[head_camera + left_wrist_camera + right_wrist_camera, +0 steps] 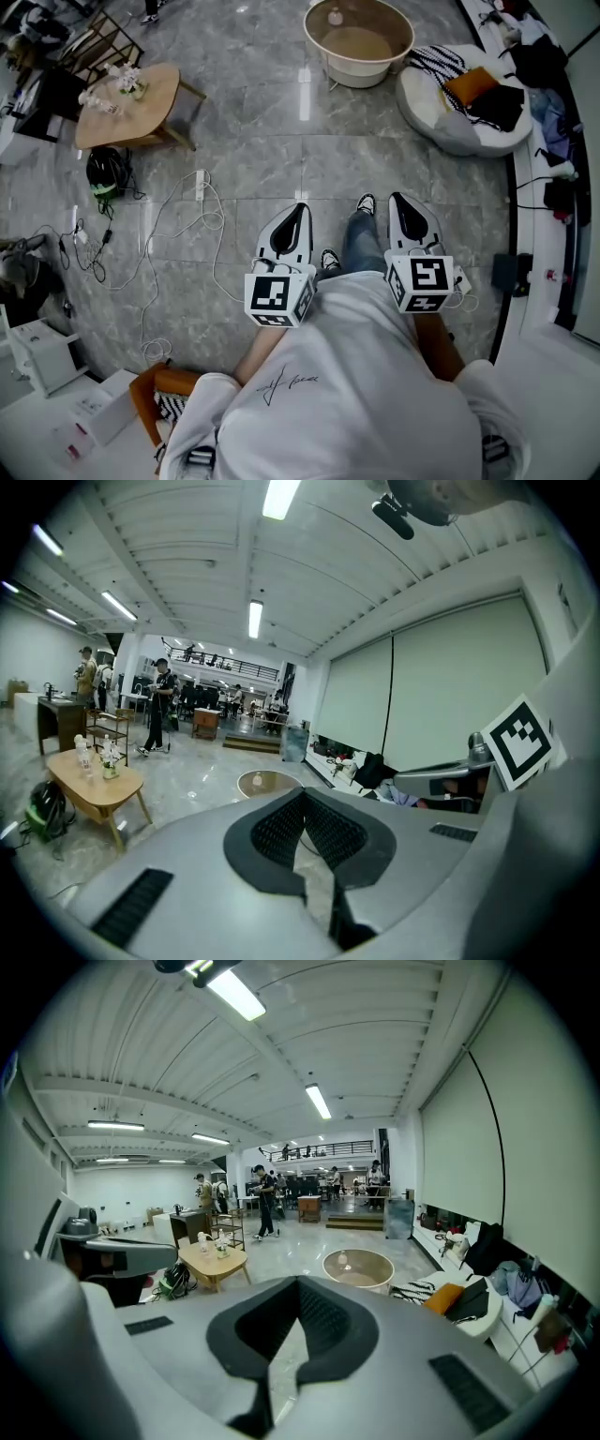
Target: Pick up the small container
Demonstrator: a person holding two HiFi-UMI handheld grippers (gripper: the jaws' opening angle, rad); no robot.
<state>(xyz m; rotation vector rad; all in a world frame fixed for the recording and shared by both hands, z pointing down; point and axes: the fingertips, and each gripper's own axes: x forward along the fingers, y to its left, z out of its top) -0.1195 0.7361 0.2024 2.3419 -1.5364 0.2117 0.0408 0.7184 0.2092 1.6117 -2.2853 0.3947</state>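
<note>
Your left tongs are closed, tips together, nothing between them. Your right tongs are the same, shut and empty. They sit side by side over the grey floor, with your shoes between them. White cables trail across the tiles to your left. Further out on that side, a wood desk carries flowers. Straight ahead, well apart from both tongs, there's the small container, sitting on the round desk, inside its raised rim. A white cushion lies just right of that desk.
</note>
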